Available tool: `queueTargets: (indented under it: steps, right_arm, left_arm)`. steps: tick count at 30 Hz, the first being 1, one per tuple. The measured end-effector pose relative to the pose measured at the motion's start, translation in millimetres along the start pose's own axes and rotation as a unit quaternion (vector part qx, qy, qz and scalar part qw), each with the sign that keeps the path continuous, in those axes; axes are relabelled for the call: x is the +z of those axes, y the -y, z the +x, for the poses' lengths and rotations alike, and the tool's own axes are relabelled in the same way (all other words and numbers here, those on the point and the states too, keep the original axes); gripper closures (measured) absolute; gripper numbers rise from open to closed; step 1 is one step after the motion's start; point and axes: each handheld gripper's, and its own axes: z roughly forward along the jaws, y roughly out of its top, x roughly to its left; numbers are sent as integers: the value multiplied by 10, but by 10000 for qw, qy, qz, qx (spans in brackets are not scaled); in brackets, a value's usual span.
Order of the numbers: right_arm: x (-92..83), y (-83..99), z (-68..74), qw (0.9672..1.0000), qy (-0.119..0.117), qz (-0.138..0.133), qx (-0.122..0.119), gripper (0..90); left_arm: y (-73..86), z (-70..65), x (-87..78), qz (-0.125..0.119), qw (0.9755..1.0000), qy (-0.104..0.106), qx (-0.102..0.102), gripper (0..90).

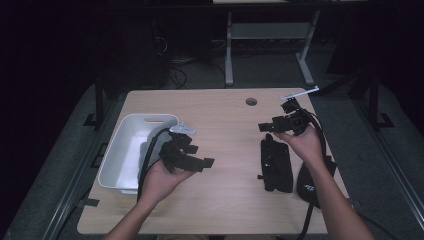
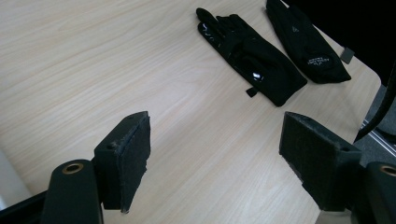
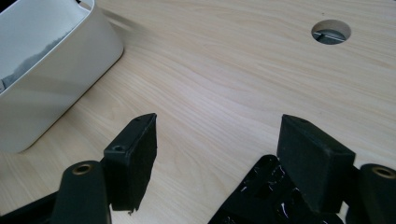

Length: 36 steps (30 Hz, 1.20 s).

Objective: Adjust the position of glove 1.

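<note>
My left tongs (image 1: 200,162) hover above the middle of the pale wooden tabletop (image 1: 225,125), jaws spread wide with nothing between them. In the left gripper view they look across bare wood toward two flat black fabric gloves lying side by side near the tabletop's right edge: the nearer glove (image 2: 252,58), with small shiny marks on its fingers and a little tab at its cuff, and the second black glove (image 2: 308,42) just beyond it, printed with a small white logo at the cuff.

My right tongs (image 1: 267,126) hang over the fingertip end of the nearer glove (image 1: 276,162), jaws also spread apart and pinching nothing. In the right gripper view, the glossy black fingertips of that glove (image 3: 261,196) lie on the wood between the jaws at the lower right, close by the right-hand pad; I cannot tell whether the pad touches it.

A white rectangular plastic tub (image 1: 132,150) stands on the left side of the tabletop, just beside my left hand (image 1: 162,180). A round cable hole (image 1: 251,101) sits in the wood near the far edge
</note>
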Motion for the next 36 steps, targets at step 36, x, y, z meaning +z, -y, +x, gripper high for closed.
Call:
queueTargets:
  steps: [36]
  right_arm:
    - [-501,1020,-594,9978,463,73,461,290]
  left_arm:
    - [-155,-363,504,78,9992,255,309,226]
